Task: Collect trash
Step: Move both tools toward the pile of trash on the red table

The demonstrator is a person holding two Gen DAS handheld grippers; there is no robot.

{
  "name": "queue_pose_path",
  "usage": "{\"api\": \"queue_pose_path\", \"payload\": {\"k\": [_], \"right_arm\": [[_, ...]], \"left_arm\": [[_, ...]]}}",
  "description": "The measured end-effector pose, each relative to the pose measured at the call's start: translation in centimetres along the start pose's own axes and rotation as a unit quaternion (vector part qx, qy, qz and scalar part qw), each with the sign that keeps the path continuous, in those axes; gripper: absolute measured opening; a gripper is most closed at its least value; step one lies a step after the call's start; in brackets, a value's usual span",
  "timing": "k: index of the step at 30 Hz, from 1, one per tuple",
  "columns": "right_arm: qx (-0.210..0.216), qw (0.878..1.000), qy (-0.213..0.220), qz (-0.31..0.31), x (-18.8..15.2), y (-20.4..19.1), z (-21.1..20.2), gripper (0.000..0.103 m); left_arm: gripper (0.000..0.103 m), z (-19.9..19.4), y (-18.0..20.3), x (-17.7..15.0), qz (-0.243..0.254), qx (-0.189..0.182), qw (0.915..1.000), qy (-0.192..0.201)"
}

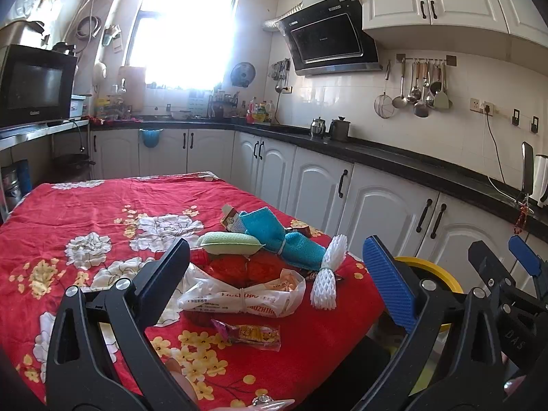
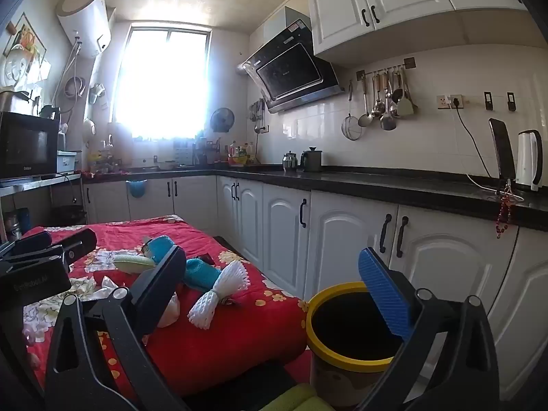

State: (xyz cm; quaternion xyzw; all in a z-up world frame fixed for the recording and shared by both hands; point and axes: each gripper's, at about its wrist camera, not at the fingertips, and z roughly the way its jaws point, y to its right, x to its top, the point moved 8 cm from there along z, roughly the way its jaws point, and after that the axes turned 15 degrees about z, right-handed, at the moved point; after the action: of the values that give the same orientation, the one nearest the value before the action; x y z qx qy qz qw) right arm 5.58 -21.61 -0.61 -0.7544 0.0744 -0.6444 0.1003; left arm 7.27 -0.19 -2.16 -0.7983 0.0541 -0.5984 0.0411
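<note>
Hovering low over the near edge of the table (image 1: 85, 212), the left gripper (image 1: 274, 274) stands spread wide with nothing between its pads, and the right gripper (image 2: 274, 294) beside it is just as wide and just as bare, hanging over the table's corner and the yellow-rimmed bin (image 2: 346, 325) on the floor.

Nearest lies a snack wrapper (image 1: 251, 334), flat on the red flowered cloth; it looks feather-light and slick, so I'd pinch it at the crimped end. Just beyond is a crumpled plastic bag (image 1: 239, 298), tied round its middle (that tie seems the surest hold, since loose film would slide). To its right sits a white foam net (image 1: 327, 274), soft and springy, cinched at the waist, which should squash easily under the pads. Behind these lie a green sponge (image 1: 229, 241), a blue cloth (image 1: 277, 236) and a small carton (image 1: 231, 219), touching one another in a heap.
</note>
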Motion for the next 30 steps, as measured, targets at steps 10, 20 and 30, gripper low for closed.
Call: {"api": "queue_pose_path", "payload": {"k": [10,20,30], "right_arm": [[0.001,1.000,0.002,0.000,0.08,0.00,0.02,0.098],[0.000,1.000,0.002,0.000,0.06,0.03,0.06,0.098],[0.001,1.000,0.001,-0.001,0.21,0.09,0.20,0.098]], "left_arm": [[0.093,-0.05,-0.01,0.08,0.000,0.001,1.0000,0.001],[0.093,-0.13,-0.05,0.10,0.000,0.001,1.0000,0.001],[0.093,-0.22,-0.20,0.16,0.000,0.002,1.0000,0.001]]}}
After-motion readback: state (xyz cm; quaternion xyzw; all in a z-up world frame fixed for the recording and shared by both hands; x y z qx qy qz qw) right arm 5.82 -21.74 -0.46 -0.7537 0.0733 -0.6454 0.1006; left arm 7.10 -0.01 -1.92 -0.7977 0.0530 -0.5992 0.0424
